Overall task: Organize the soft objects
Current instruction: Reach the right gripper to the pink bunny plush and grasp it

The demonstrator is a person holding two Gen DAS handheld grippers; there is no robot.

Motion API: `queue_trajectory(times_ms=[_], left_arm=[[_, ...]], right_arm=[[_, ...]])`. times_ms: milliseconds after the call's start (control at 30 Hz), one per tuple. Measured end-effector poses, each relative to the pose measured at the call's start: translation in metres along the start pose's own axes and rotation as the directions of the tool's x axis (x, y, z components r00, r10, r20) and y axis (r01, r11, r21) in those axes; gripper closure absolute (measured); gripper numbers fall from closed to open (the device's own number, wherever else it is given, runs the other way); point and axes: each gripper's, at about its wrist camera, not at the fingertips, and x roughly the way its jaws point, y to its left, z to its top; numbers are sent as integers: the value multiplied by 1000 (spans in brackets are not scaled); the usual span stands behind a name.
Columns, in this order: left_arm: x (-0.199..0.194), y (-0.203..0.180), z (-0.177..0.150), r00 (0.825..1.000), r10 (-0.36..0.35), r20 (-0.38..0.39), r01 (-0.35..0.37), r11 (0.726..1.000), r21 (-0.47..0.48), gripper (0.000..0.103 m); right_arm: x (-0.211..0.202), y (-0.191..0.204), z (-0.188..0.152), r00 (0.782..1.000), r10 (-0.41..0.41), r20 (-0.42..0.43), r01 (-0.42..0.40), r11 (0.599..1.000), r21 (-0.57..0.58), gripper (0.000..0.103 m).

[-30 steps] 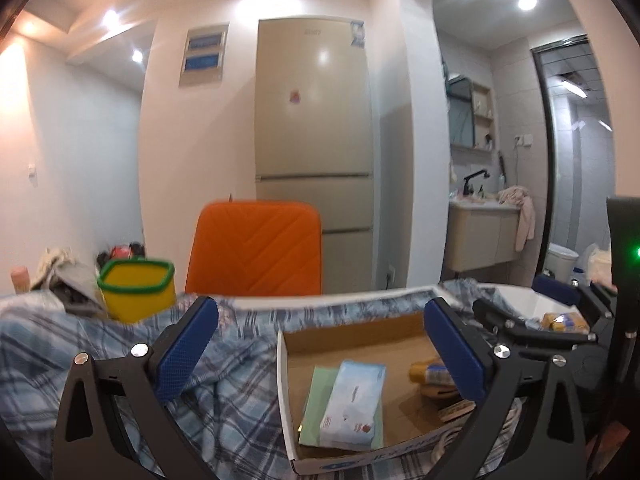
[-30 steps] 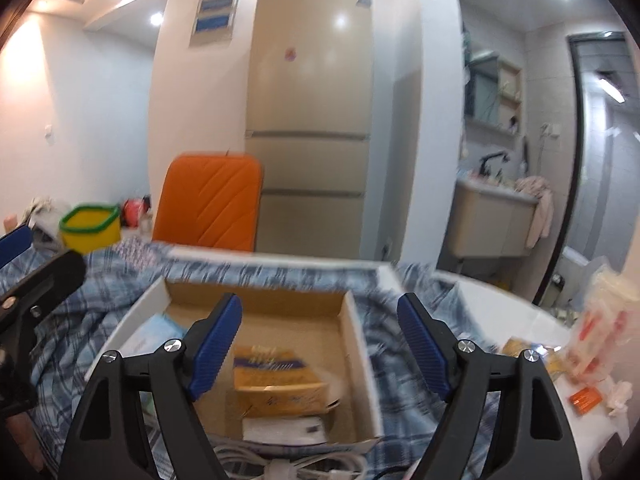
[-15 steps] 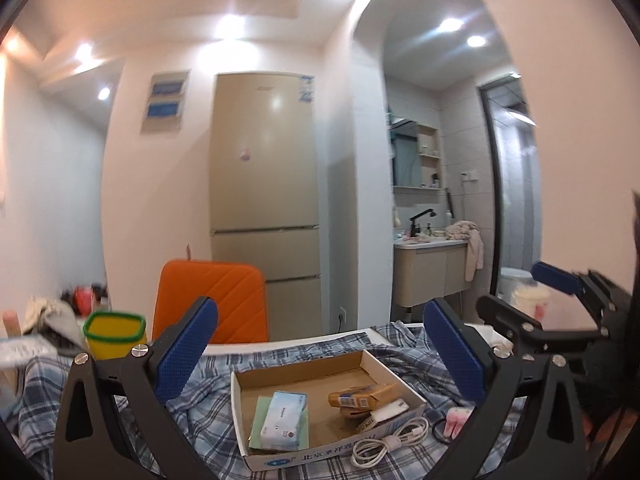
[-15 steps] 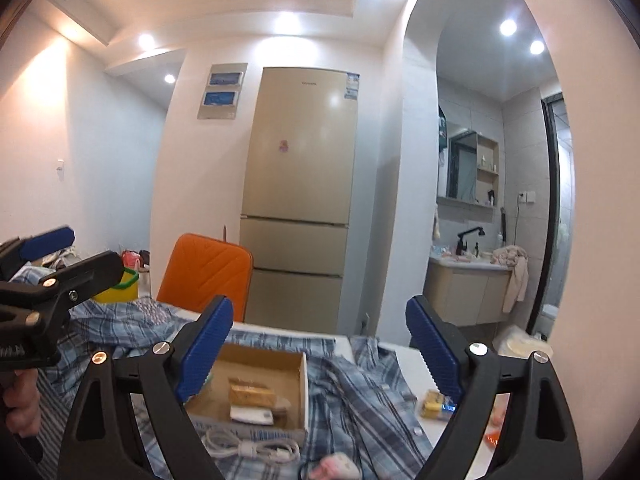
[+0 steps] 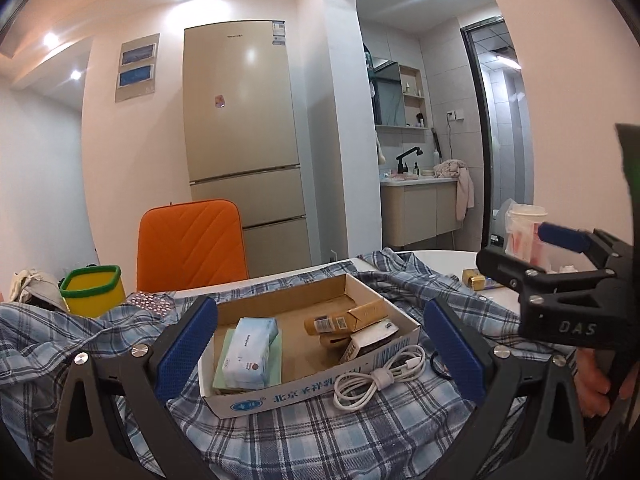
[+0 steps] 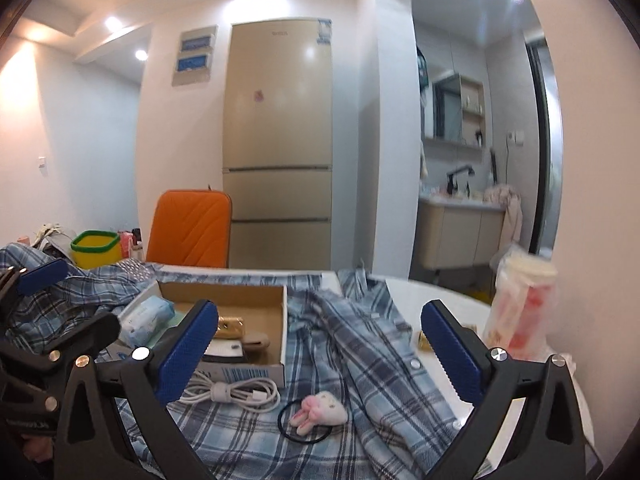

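Plaid shirt [image 5: 304,436]: lower part cut off by the frame edge in both views; covers most of the tabletop [image 6: 452,296].
Cardboard box [image 5: 316,390]: near corner hidden behind the left claw [image 5: 320,344] finger.
Green sheet [image 5: 276,364]: mostly under the tissue pack [image 5: 250,352].
Black hair tie [image 6: 306,434]: part hidden beneath the plush bunny [image 6: 320,414].
Bagged cup [image 6: 524,304]: blurred, print unreadable.
Small gold item [image 6: 424,342]: partly behind the right claw [image 6: 318,356] finger; kind cannot be told.
Sink-counter items [image 5: 408,174]: too small to identify.
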Motion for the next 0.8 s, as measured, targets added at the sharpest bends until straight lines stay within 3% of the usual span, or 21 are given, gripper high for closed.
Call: queue_trajectory(times_ms=[67, 200, 300, 400, 467, 600, 733, 800], left_arm=[[0, 1, -3, 1000, 1, -4, -1, 1000, -4, 1], [4, 2, -5, 1000, 2, -26, -2, 1000, -14, 1], [12, 5, -6, 998, -3, -65, 1, 1000, -26, 1], [20, 7, -8, 994, -19, -105, 15, 999, -36, 4], [23, 6, -8, 992, -26, -122, 22, 999, -37, 10], [25, 5, -10, 991, -31, -132, 26, 999, -36, 10], [26, 5, -10, 990, -30, -140, 26, 999, -30, 10], [27, 6, -10, 989, -30, -142, 25, 999, -32, 10]], right_arm=[[11, -6, -2, 997, 31, -68, -29, 999, 31, 1], [29, -20, -4, 981, 94, -172, -76, 991, 108, 18], [46, -26, -7, 949, 163, -269, -129, 982, 140, 36], [64, -25, -16, 912, 161, -377, -122, 985, 124, 50], [73, -23, -24, 891, 162, -423, -122, 985, 121, 51], [86, -18, -33, 868, 119, -483, -88, 992, 86, 51], [99, -9, -45, 824, 52, -564, -47, 999, 23, 51], [101, -1, -48, 813, 35, -581, -55, 998, -16, 51]])
